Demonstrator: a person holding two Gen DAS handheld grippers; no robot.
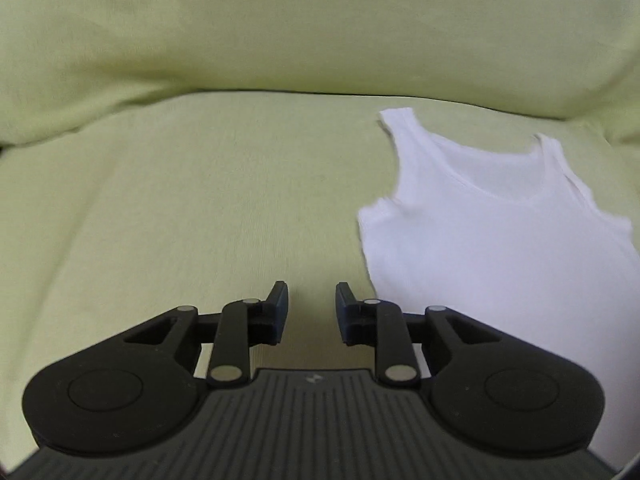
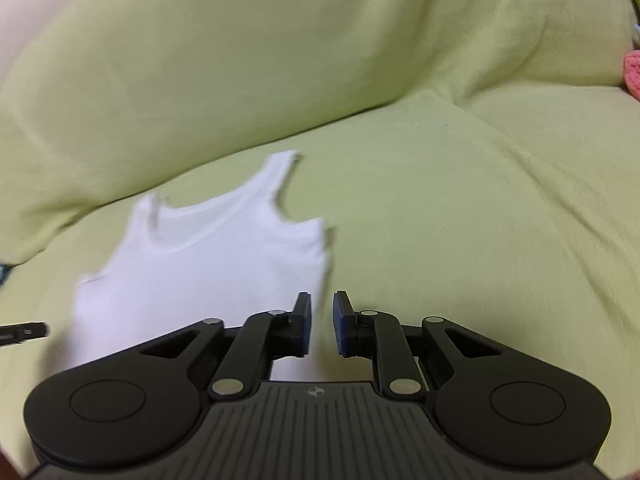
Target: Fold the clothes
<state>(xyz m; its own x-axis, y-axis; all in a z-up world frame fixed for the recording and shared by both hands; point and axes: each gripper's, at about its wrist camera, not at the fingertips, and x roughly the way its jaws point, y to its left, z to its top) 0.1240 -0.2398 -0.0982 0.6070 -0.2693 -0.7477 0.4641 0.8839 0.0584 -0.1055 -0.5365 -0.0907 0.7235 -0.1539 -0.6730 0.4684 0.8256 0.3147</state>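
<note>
This looks like a home, most likely a living room or bedroom. A soft, padded seat draped in a light green fabric cover (image 1: pixel 200 200) fills both views, with a plump backrest cushion under the same green cloth (image 2: pixel 260 60) rising behind it. A small white sleeveless cotton vest (image 1: pixel 500 248) lies flat on it, and a pink knitted item (image 2: pixel 632 72) peeks in at the right wrist view's edge.

Green sofa cover (image 1: pixel 200 200), pink knitted thing (image 2: pixel 633 70) at its edge.

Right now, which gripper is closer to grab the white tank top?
Probably the right gripper: its open fingers sit at the white ribbed tank top's side edge. The left gripper, also open, is over bare green cover.
</note>
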